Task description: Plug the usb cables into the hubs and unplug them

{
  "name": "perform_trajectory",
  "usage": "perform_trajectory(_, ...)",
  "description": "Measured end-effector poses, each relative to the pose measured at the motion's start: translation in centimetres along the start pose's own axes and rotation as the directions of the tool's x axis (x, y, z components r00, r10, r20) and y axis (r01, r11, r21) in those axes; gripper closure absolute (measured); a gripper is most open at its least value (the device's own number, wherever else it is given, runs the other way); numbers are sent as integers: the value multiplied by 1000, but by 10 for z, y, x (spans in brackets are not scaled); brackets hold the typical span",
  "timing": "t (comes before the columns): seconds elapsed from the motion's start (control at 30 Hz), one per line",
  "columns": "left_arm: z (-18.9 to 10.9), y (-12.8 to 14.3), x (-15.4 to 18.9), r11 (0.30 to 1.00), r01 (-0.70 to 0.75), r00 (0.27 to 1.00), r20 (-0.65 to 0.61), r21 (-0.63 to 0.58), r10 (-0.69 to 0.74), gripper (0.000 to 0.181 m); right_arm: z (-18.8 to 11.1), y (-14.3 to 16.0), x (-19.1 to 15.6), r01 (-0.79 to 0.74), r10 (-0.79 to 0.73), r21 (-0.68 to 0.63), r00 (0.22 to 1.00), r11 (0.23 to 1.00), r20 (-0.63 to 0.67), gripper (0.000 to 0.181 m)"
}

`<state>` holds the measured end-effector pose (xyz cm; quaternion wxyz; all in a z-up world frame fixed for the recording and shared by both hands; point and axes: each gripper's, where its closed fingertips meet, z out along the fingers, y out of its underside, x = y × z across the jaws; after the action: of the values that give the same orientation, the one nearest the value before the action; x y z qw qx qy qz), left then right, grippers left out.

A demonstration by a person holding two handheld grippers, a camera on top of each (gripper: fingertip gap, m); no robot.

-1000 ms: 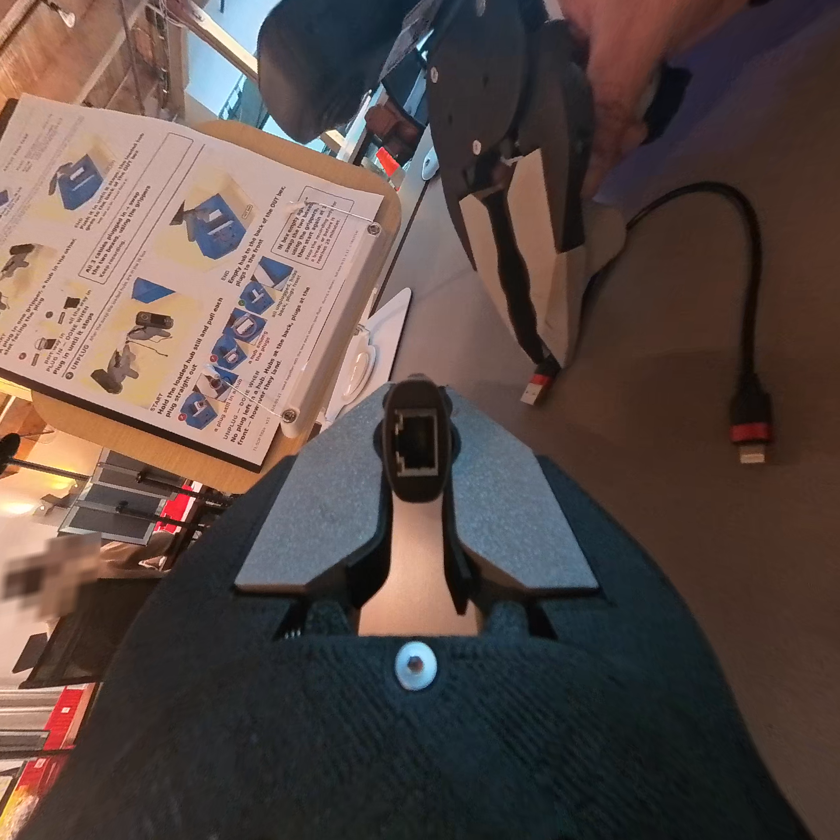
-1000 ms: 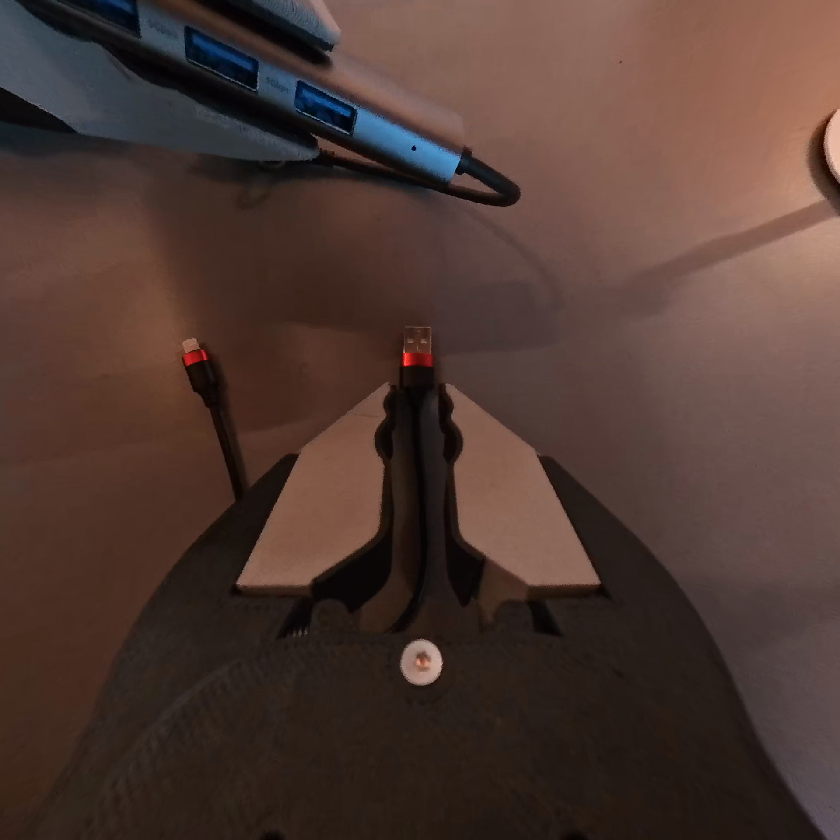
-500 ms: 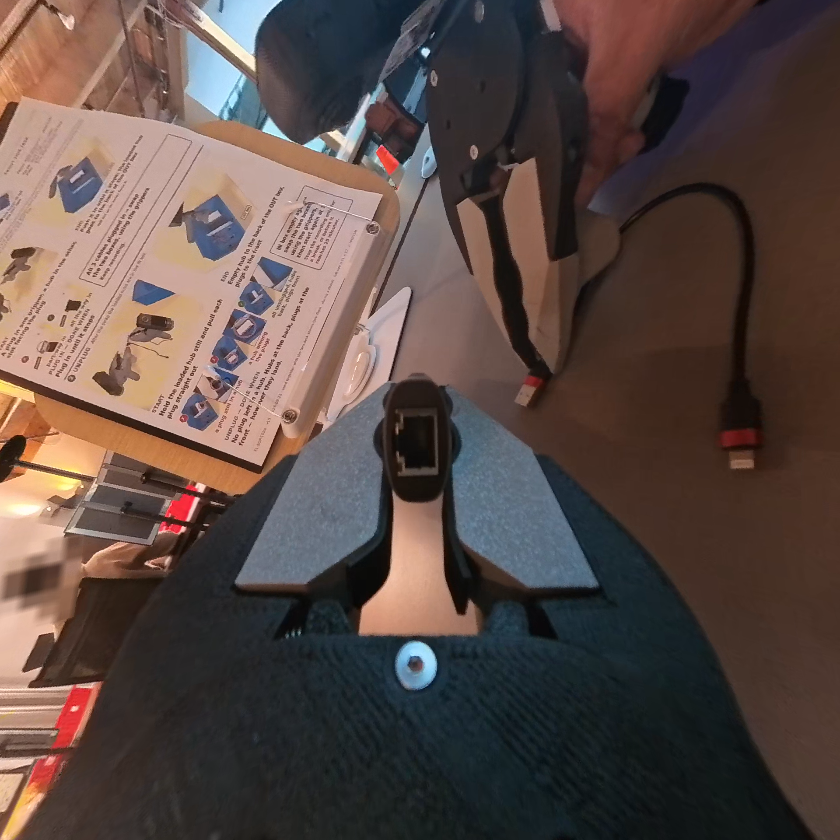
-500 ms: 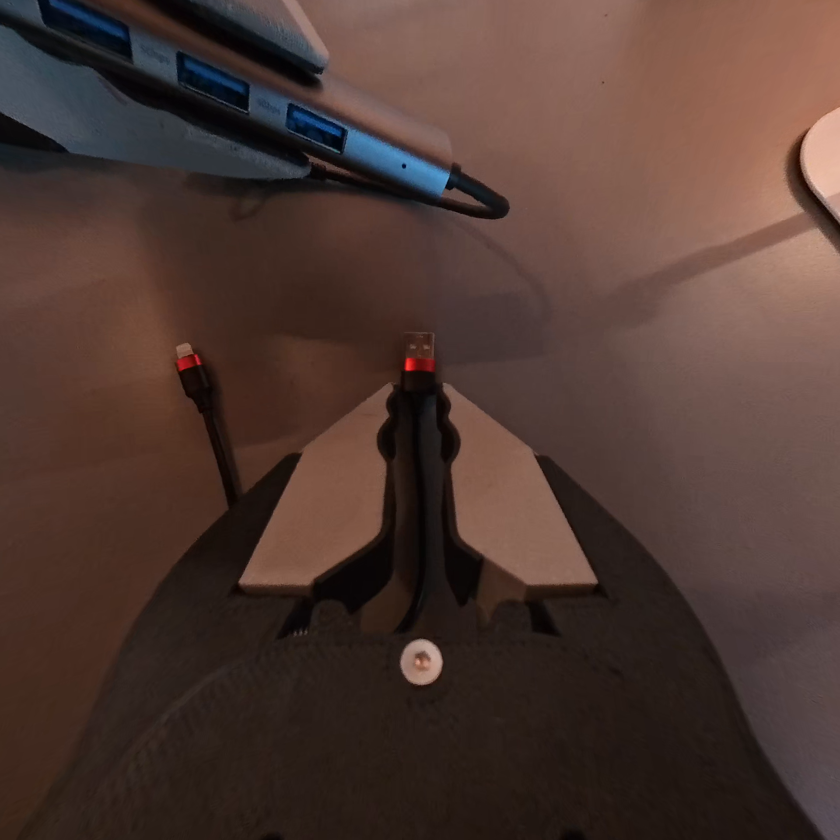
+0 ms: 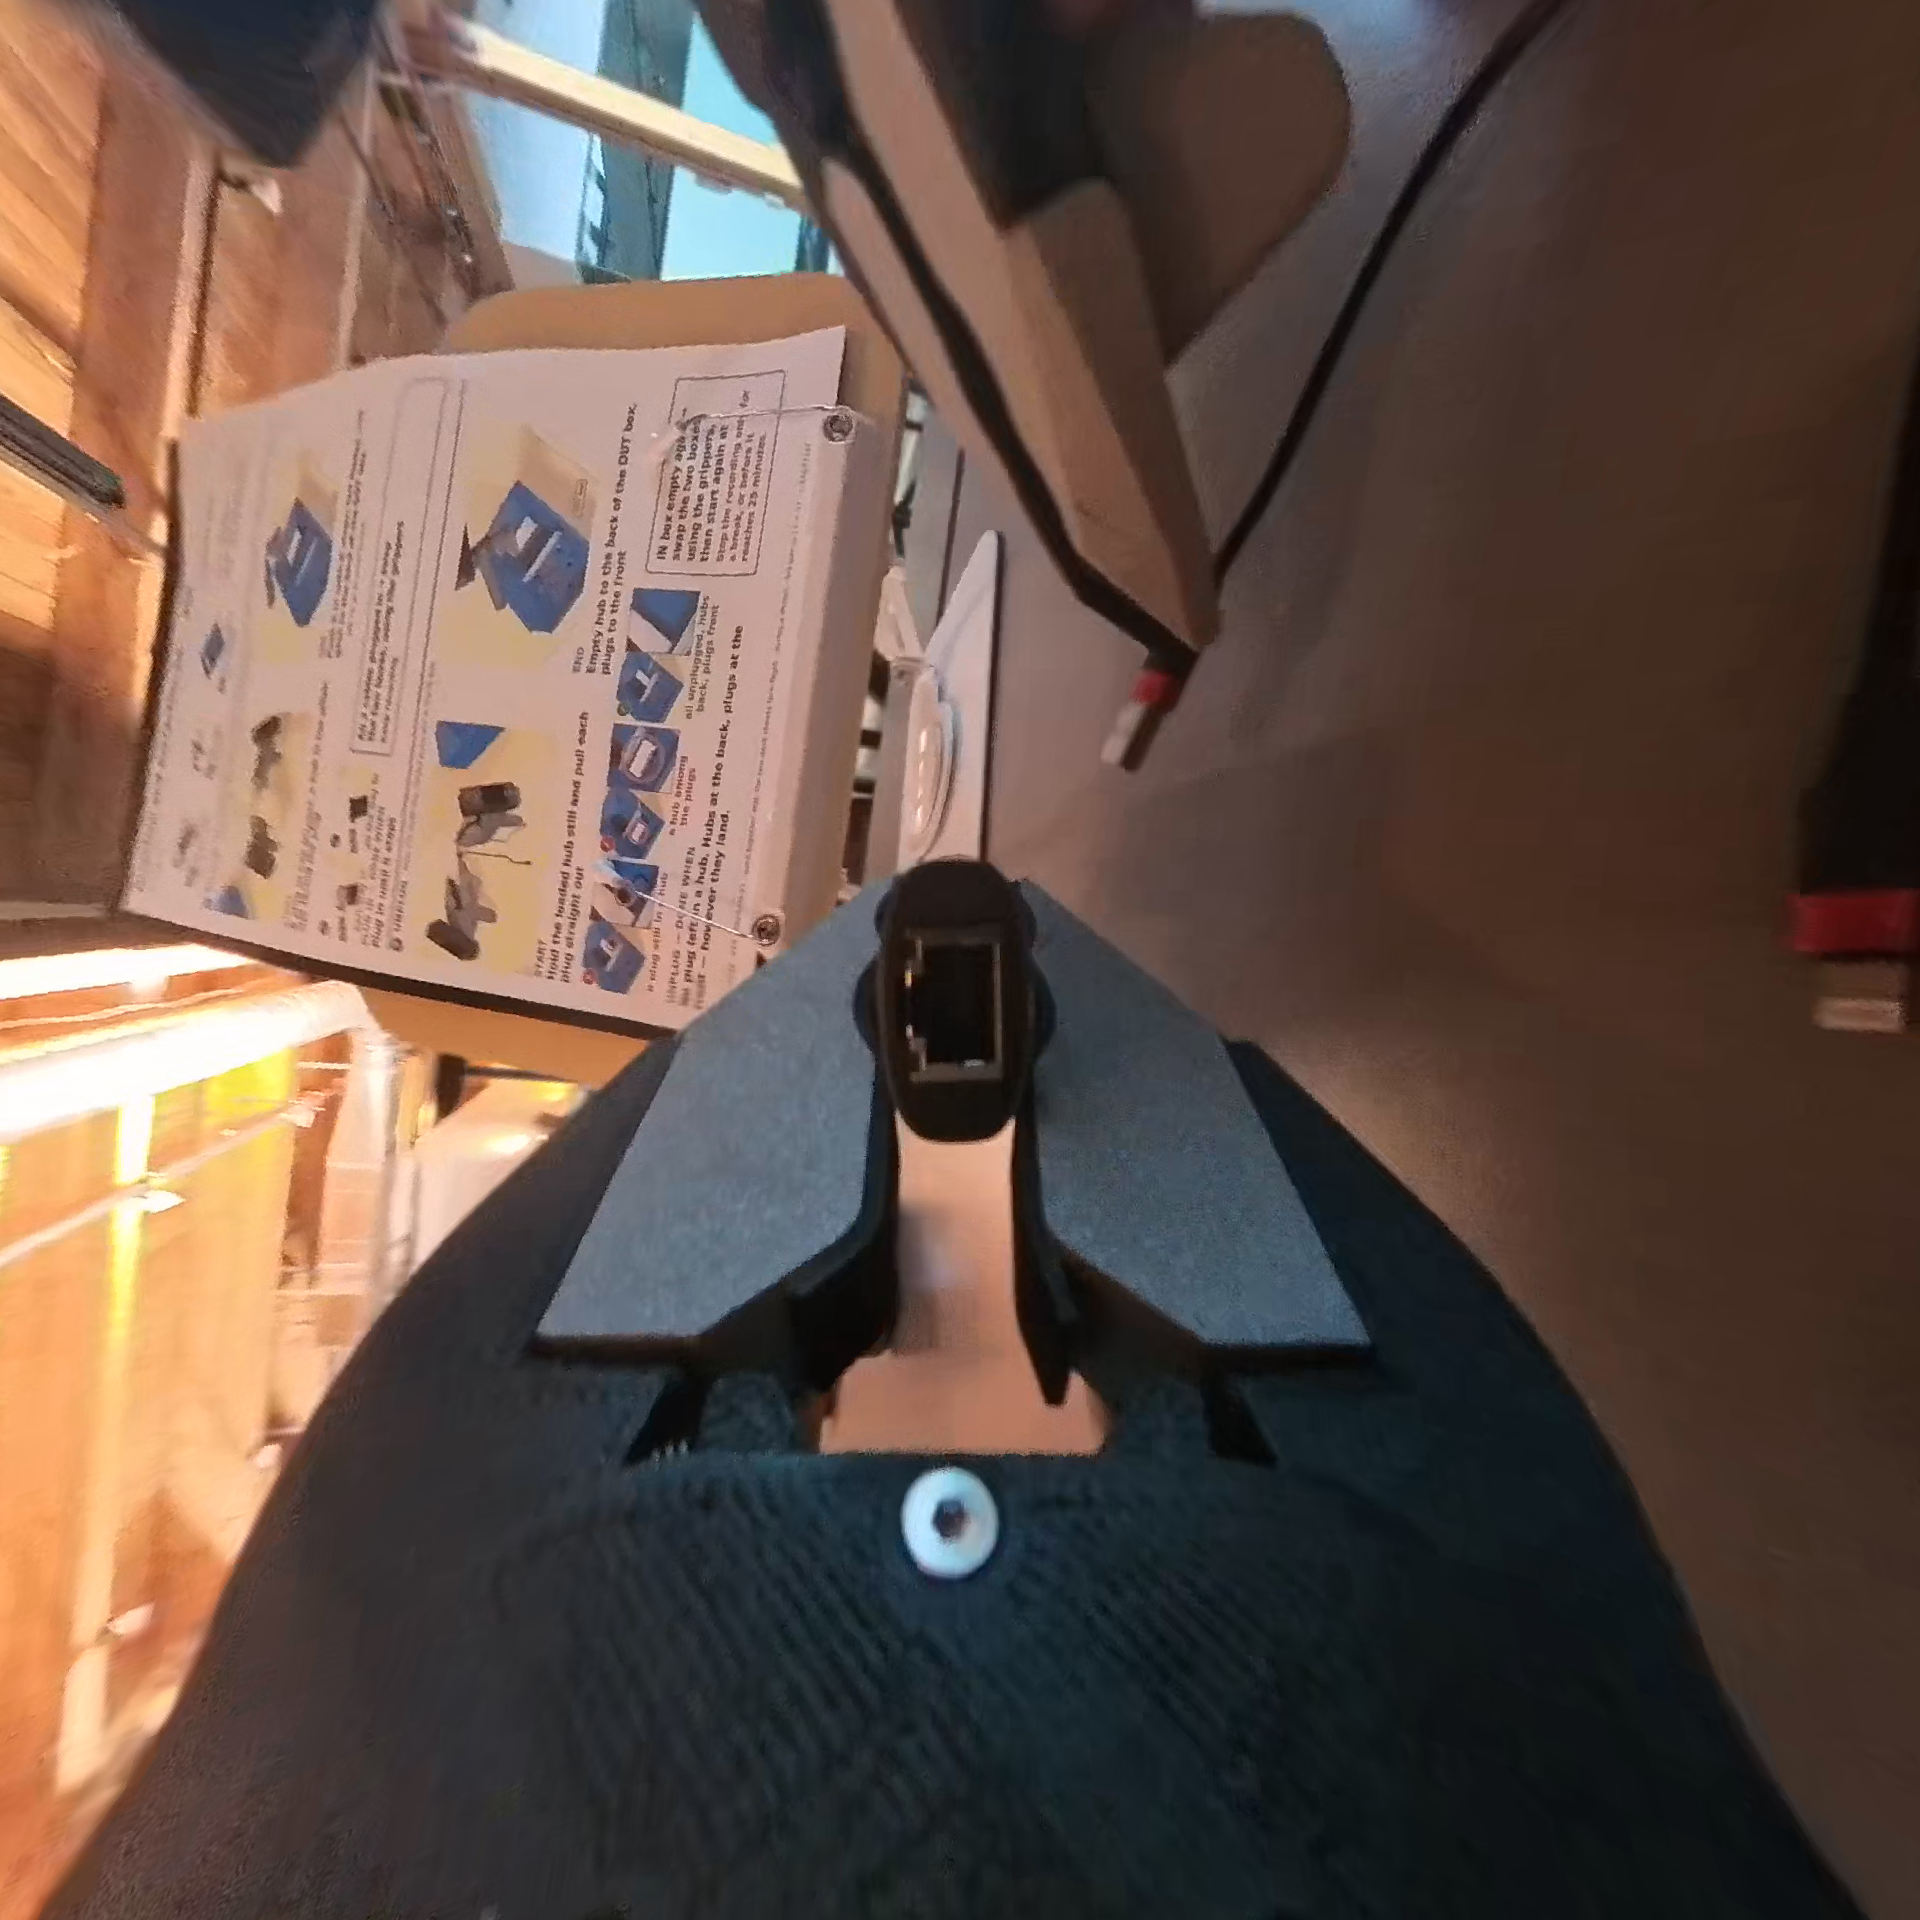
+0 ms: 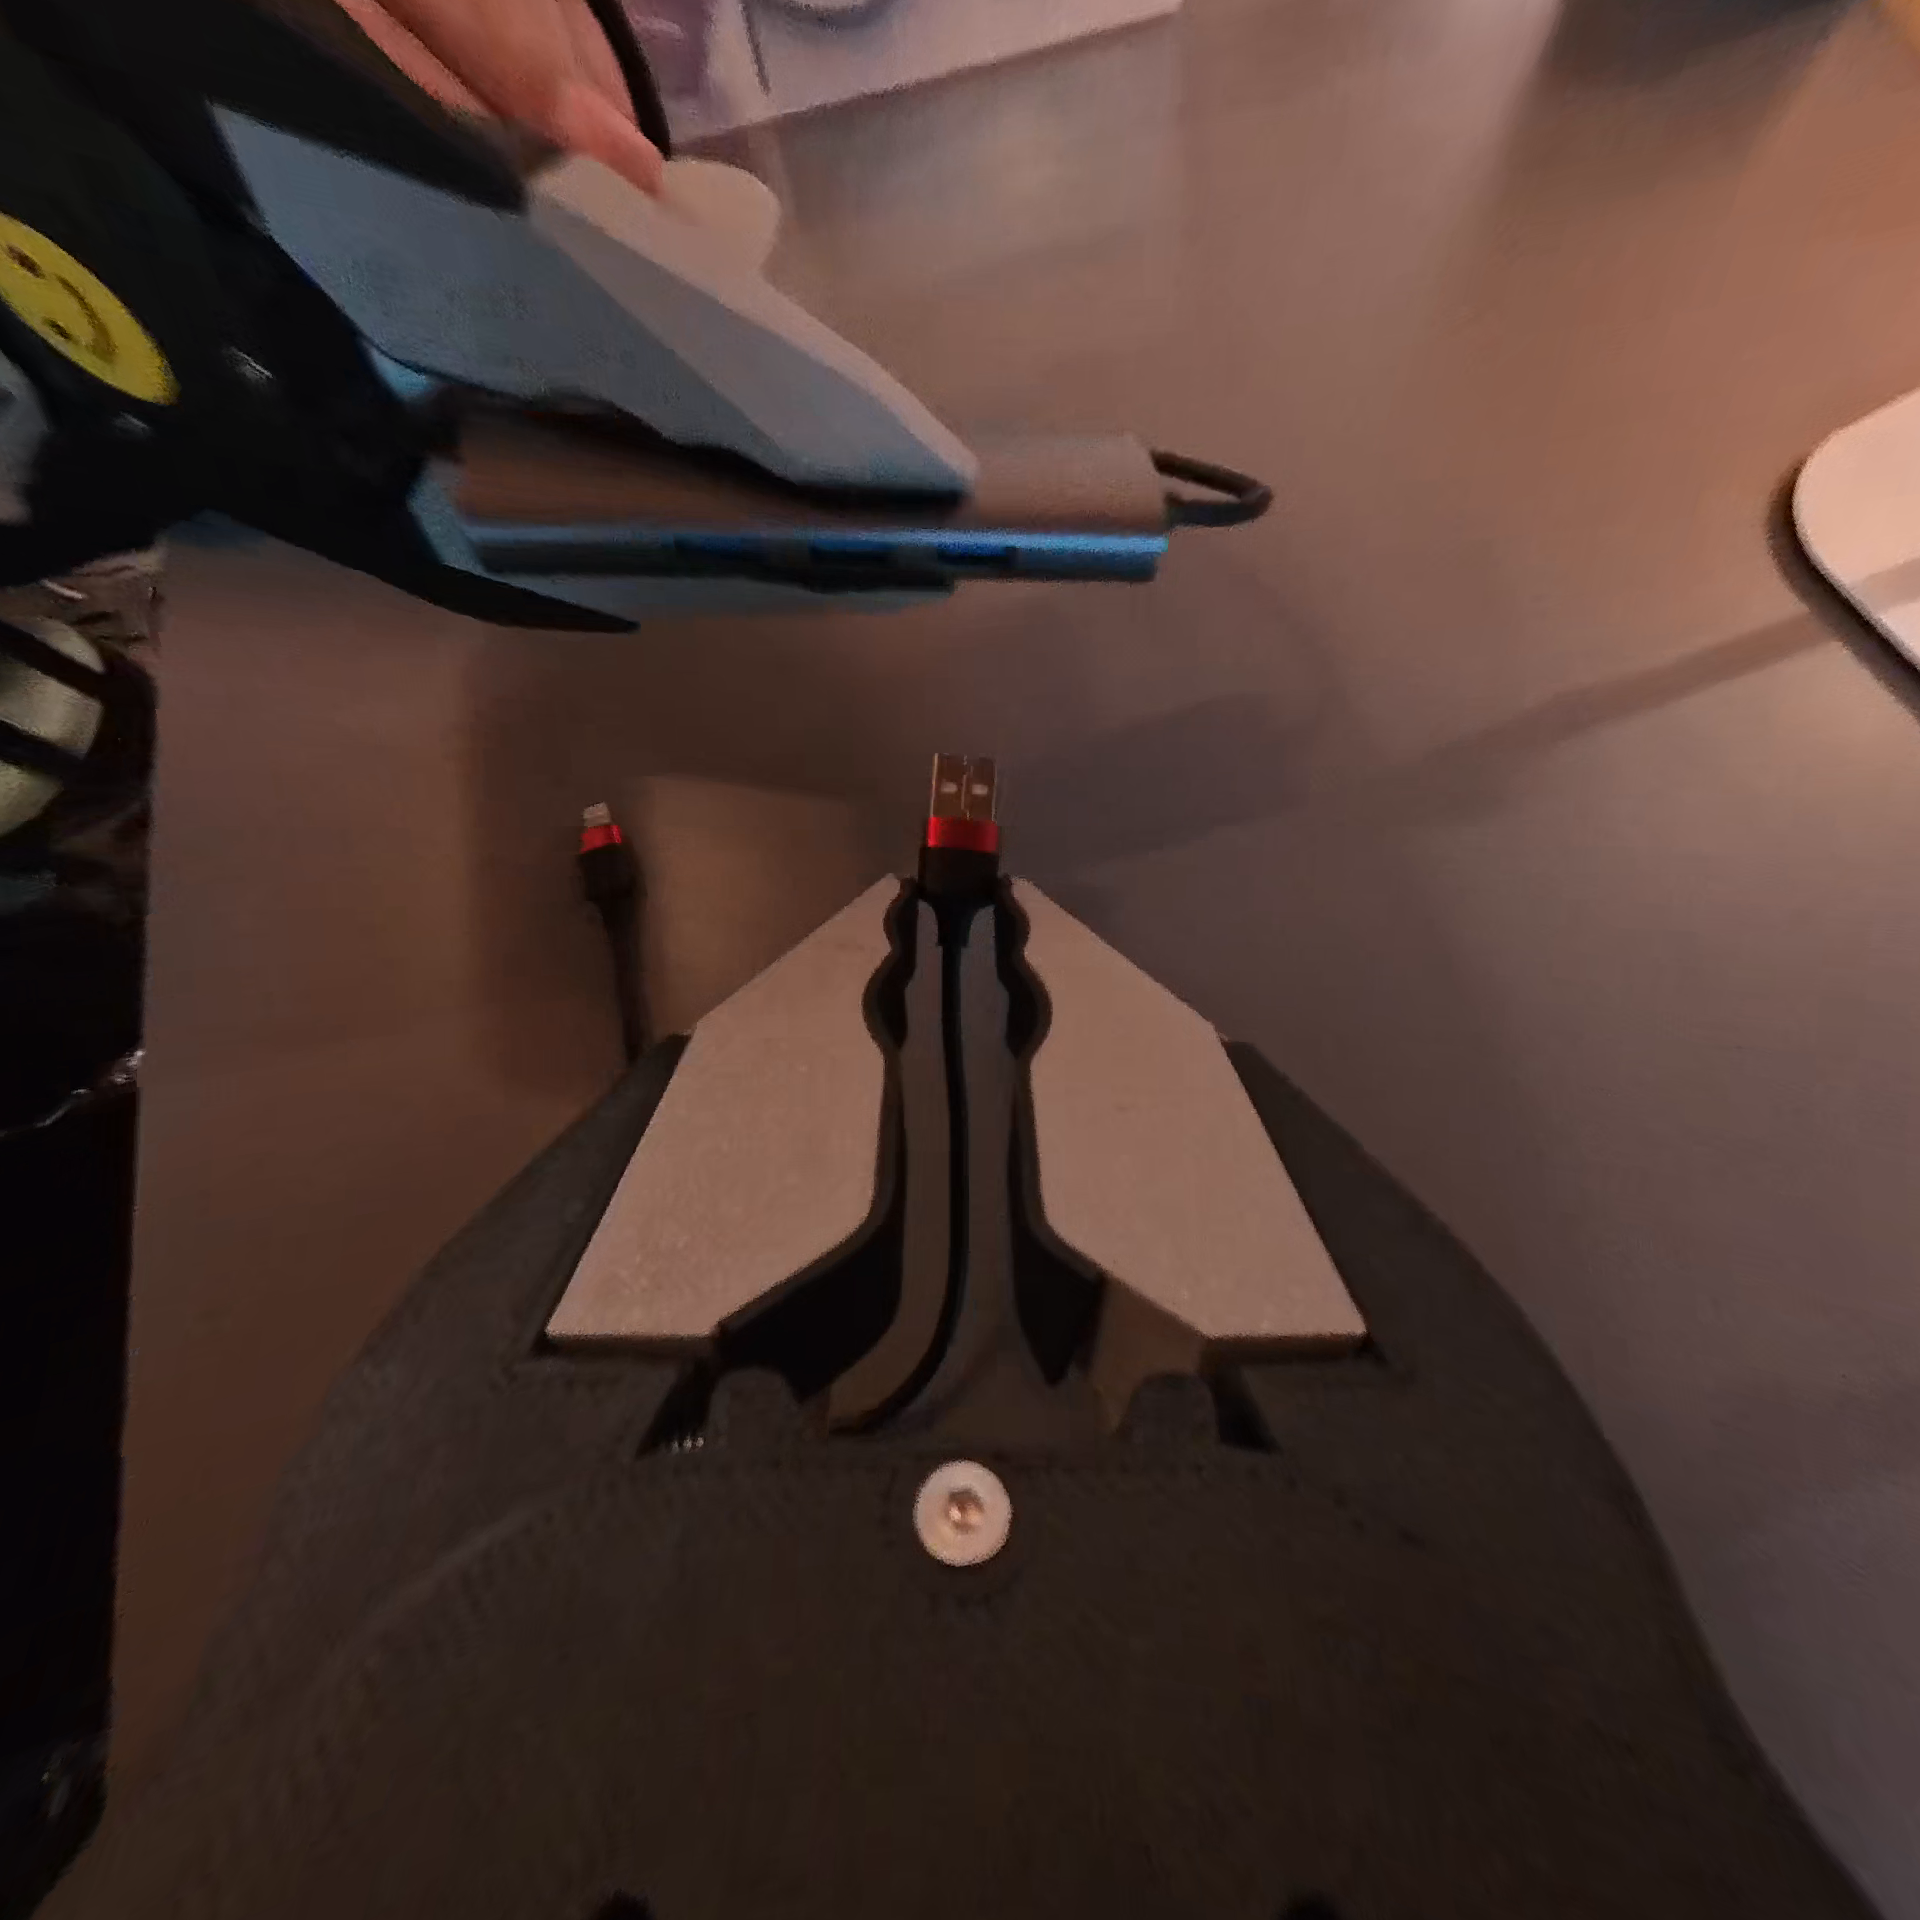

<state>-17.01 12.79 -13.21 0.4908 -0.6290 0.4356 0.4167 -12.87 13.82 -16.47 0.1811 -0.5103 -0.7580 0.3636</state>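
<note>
1. The left gripper (image 5: 954,914) pinched one grey hub (image 6: 1049,488) between its two fingers, one network port facing out.
2. The right gripper (image 6: 961,883) clamped one USB plug (image 6: 963,805) of one black cable, just short of the hub's three blue ports.
3. The cable's other connector (image 6: 603,836) lay left of the right gripper on the table (image 6: 1455,831).

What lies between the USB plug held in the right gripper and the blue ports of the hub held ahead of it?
Nothing: in the right wrist view, only bare table shows between USB plug and hub.
</note>
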Motion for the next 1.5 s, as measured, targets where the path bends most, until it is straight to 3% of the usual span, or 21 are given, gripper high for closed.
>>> perform_trajectory(0.2,0,-1,6,988,-151,988,37,-32,152,167,-8,-11,-16,74,-74,7,997,997,-11,170)
perform_trajectory(0.8,-2,-17,14,985,-174,984,26,1,174,167,-9,-12,-18,112,-112,-10,993,994,-42,170)
perform_trajectory(1.1,-10,-27,5,996,20,1000,-13,90,-19,167,-18,1,33,-8,4,-13,972,1000,-236,170)
perform_trajectory(1.33,-18,-44,1,976,120,992,-52,180,-113,167,-8,-5,32,-24,29,28,978,999,-208,170)
perform_trajectory(1.5,-20,-42,-14,967,180,983,4,180,-184,167,-12,-28,29,-59,94,195,979,979,-179,170)
